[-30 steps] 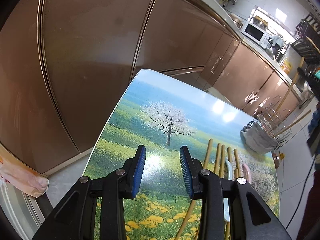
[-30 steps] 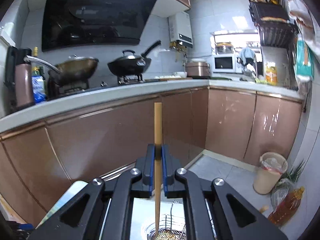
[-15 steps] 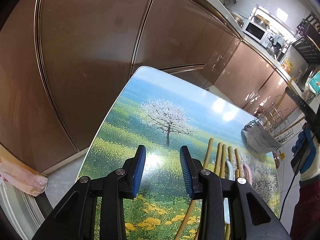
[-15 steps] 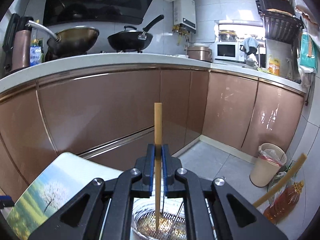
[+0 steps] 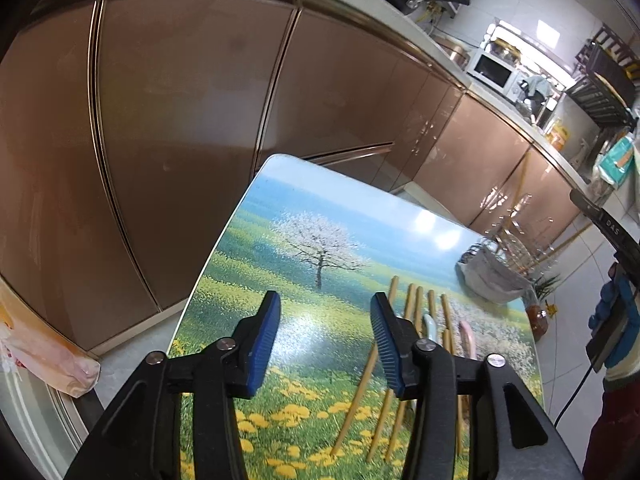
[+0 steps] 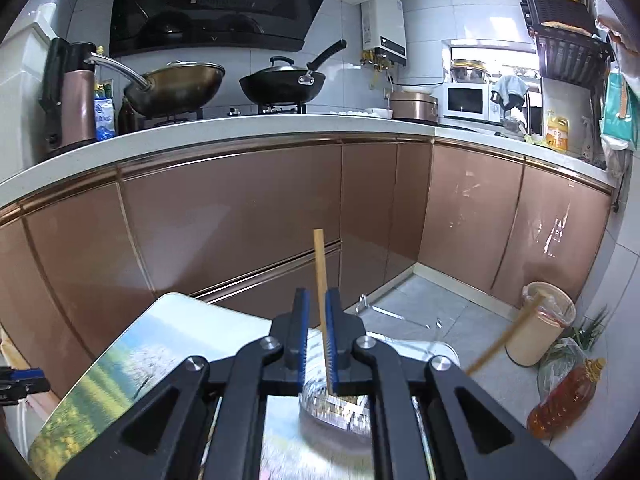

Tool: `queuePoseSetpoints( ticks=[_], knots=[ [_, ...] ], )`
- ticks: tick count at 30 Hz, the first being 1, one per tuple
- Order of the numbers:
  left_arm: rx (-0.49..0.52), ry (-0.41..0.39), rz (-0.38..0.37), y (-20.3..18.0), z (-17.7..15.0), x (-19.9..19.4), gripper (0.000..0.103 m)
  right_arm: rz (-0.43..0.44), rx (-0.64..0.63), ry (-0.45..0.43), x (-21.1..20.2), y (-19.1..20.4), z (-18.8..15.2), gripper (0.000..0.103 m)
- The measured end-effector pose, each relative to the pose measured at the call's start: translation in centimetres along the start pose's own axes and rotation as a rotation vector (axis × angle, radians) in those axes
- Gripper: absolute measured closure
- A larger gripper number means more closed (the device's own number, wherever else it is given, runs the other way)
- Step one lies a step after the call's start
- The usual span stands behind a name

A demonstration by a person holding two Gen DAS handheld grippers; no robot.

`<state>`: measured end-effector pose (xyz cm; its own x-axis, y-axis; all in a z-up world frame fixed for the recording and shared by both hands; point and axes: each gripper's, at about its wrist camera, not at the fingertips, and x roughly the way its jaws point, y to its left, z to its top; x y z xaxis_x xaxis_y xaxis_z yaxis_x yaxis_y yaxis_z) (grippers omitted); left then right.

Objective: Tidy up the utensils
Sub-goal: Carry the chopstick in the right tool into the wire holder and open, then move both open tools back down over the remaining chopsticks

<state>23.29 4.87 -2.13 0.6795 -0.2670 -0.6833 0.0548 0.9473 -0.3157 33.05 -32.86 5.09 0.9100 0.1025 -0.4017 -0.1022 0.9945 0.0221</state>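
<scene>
Several wooden chopsticks [image 5: 394, 292], a pale blue spoon [image 5: 430, 326] and a pink spoon [image 5: 466, 330] lie on the landscape-print table [image 5: 320, 208]. My left gripper [image 5: 325, 300] hovers above the table just left of them, its jaws opening with nothing between them. At the table's far right stands a wire mesh utensil holder [image 5: 492, 276] with chopsticks in it. Over the holder [image 6: 332, 408], my right gripper [image 6: 317, 296] has its jaws opening. One chopstick [image 6: 320, 256] stands tilted in the gap, leaning on the right pad, its lower end down in the holder.
Brown kitchen cabinets [image 6: 240, 220] run close behind the table under a white counter with woks. A second chopstick [image 6: 504, 336] sticks out of the holder to the right. A bin [image 6: 540, 328] and an oil bottle [image 6: 560, 404] are on the floor. A blue-gloved hand [image 5: 616, 308] shows at the right.
The left jaws have spread wider and that gripper has risen a little. The right gripper has sunk over the holder; its pads have parted, and the chopstick has slid lower and tilted.
</scene>
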Motion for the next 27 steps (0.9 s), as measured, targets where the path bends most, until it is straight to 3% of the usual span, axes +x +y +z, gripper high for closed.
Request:
queuePoseSetpoints(
  ticks=[4,12,19,27],
  knots=[
    [0.028,-0.017,-0.016,-0.9,-0.4,-2.2,0.047,0.012,0.011,0.010,-4.5,0.1,-0.4,0.080],
    [0.076,-0.058,-0.038,-2.2,-1.9,-6.1,0.037,0.007,0.050,0.048,-13.4,0.5,-3.8,0.067],
    [0.128,-0.082,-0.041,-3.2,-3.5,-8.9,0.037,-0.002,0.092,0.089,-18.8,0.9,-7.3,0.066],
    [0.171,-0.105,-0.058,-4.2,-4.3,-11.2,0.037,-0.002,0.099,0.091,-22.8,1.6,-8.8,0.066]
  ],
)
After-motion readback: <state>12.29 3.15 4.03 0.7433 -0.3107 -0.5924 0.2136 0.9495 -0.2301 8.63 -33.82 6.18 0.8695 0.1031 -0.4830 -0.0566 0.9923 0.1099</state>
